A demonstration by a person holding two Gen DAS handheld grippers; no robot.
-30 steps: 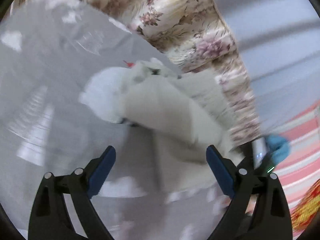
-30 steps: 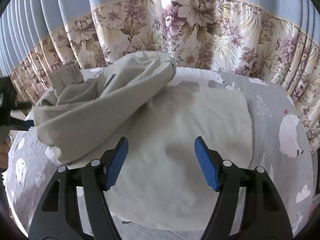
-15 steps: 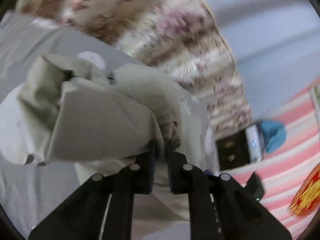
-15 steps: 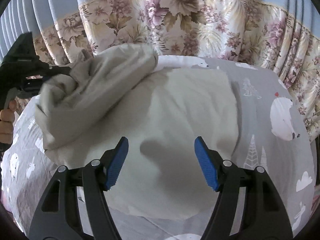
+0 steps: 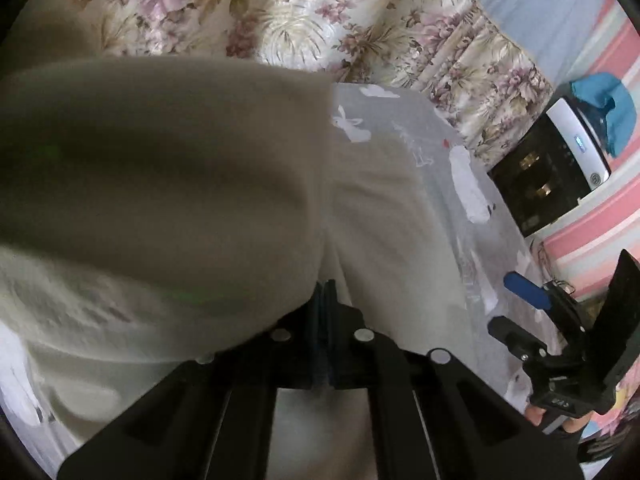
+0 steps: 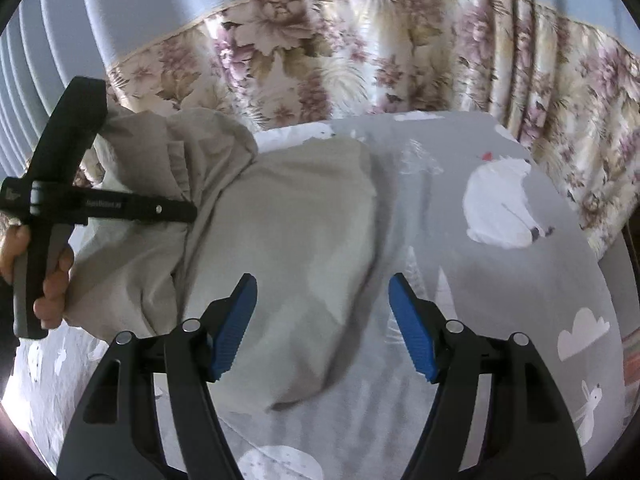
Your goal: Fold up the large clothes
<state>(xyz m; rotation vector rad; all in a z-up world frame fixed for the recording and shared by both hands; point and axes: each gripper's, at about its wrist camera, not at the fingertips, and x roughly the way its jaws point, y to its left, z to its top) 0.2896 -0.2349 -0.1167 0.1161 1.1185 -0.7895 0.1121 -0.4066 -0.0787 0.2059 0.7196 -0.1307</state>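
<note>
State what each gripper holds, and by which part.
Left gripper pinches the beige cloth garment at a bunched gathered edge; right gripper holds nothing.

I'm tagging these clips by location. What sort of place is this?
Probably a bedroom at home: a grey bedsheet printed with white polar bears, a floral-bordered blue curtain behind it, and a beige cloth garment lying on it.

Raised beige garment point(image 5: 160, 184) is blurred and hides the left tongs' point(image 5: 325, 292) tips.
</note>
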